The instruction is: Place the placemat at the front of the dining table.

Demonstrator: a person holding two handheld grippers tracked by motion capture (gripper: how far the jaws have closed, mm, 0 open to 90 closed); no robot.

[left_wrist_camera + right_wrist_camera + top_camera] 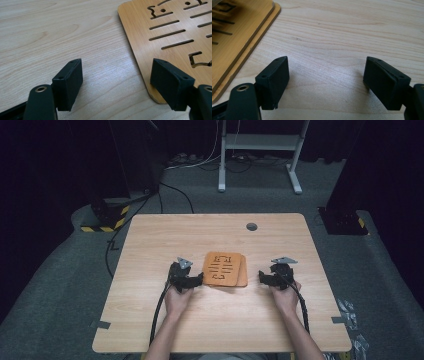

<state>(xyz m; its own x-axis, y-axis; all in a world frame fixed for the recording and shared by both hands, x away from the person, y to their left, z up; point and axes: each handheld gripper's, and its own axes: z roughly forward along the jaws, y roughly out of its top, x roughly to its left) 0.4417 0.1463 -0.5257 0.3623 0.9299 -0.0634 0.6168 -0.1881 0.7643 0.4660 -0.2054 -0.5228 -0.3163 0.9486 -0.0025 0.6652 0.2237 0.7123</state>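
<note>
High view: two stacked slotted wooden boards (224,268) lie mid-surface (150,240). Left gripper (199,280) rests just left of the boards, jaws spread wide, one jaw over the boards' corner, holding nothing. Right gripper (261,277) sits right of the boards, spread, empty.

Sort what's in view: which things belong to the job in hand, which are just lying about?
In the job:
- stacked wooden slotted boards
- left gripper, open, at their left edge
- right gripper, open, off their right edge

Lying about:
- table, as support
- grey round plug
- white metal stand on the floor
- floor cables
</note>
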